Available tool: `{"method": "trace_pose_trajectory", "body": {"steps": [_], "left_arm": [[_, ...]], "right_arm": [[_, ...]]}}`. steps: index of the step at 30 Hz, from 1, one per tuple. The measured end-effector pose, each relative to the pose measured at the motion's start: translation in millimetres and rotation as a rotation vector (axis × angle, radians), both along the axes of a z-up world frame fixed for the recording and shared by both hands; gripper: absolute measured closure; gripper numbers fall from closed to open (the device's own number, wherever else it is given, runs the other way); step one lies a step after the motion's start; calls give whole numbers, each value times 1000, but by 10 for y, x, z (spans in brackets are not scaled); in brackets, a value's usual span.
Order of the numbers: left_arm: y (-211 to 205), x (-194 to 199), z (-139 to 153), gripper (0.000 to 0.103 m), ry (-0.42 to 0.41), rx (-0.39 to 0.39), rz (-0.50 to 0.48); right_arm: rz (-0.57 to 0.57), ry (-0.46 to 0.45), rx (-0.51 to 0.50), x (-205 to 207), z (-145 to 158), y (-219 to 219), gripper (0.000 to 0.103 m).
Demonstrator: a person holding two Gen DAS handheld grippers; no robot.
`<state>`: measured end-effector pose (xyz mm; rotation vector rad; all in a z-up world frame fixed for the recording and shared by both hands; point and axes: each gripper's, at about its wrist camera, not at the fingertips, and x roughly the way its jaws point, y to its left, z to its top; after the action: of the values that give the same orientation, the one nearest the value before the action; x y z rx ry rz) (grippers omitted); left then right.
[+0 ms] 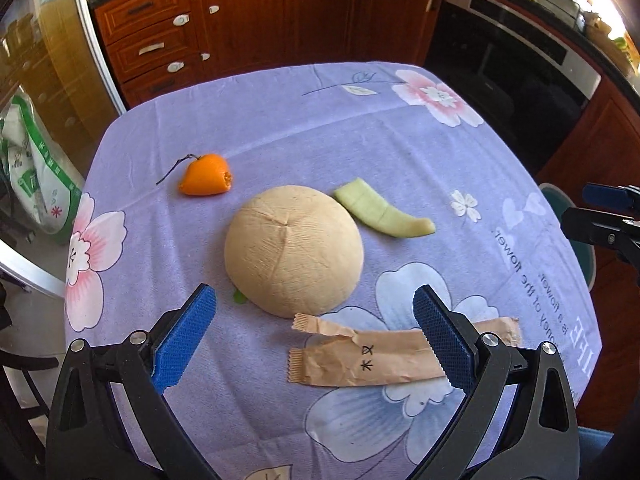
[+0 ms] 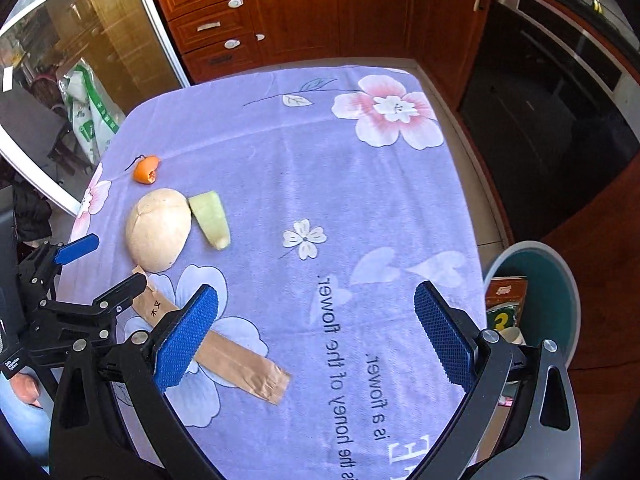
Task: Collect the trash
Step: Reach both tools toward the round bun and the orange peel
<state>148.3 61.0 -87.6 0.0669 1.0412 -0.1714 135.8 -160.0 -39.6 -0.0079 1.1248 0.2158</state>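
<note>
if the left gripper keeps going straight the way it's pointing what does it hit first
Likely the brown paper wrapper, lying between the open left gripper fingers; beyond it, the tan half shell. Depth is uncertain.

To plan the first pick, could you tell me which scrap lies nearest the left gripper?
The brown paper wrapper; the other scraps lie farther off.

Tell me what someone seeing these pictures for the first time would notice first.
The big tan melon half lies dome-up in the middle of the lilac flowered tablecloth, with an orange peel piece behind it to the left and a pale green rind strip to its right. In front lies a torn brown paper wrapper, between the open left tongs. A teal bin stands off the table's right edge.
</note>
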Motion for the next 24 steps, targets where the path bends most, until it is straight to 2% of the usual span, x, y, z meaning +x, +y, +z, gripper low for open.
{"method": "trace_pose_trajectory", "body": {"steps": [9,19,21,24], "left_arm": [[40,214,-185,4,17,17,-38],[-120,415,-367,4,11,125,-95],[-107,428,-364,4,1,111,-97],[-5,407,-310,11,-10,64,-92]], "right_arm": [[28,47,19,216,-208,280,8],[61,76,48,475,-390,486,8],[69,82,55,509,-417,522,8],[82,84,59,542,-435,574,8]]}}
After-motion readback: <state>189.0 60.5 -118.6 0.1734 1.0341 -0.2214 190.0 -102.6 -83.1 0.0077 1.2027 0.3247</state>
